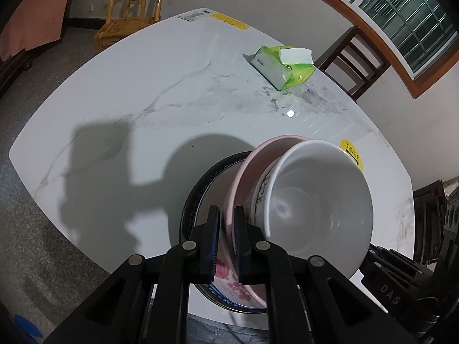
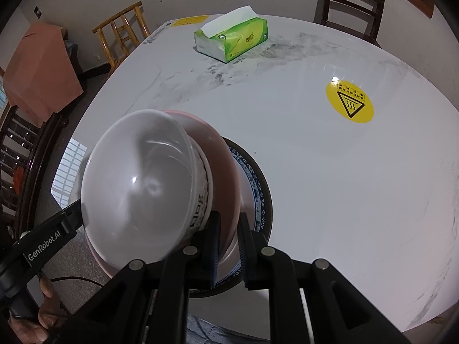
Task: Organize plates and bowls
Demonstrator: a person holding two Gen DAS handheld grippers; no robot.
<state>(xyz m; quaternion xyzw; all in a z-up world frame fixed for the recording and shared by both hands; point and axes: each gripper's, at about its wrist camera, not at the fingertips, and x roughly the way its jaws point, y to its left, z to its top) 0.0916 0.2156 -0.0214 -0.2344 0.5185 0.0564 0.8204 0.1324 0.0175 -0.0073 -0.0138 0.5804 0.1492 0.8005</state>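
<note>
A white bowl [image 1: 315, 200] [image 2: 137, 183] is nested inside a pink bowl [image 1: 252, 169] [image 2: 212, 143] with red flowers on its outside. Both tilt over a blue-patterned plate [image 1: 190, 200] [image 2: 258, 183] that lies near the front edge of the table. My left gripper [image 1: 226, 209] is shut on the pink bowl's rim on one side. My right gripper [image 2: 229, 215] is shut on the same rim on the opposite side. One of the left gripper's fingers [image 2: 68, 218] shows beyond the white bowl in the right wrist view. I cannot tell whether the pink bowl touches the plate.
The white marble table [image 1: 143, 100] carries a green tissue box [image 1: 282, 66] [image 2: 232, 40] at the far side and a yellow warning sticker [image 2: 349, 101] [image 1: 351, 154]. A light wooden chair [image 1: 134, 8] and a dark chair [image 1: 354, 60] stand behind it. A hand [image 2: 37, 315] holds the left gripper.
</note>
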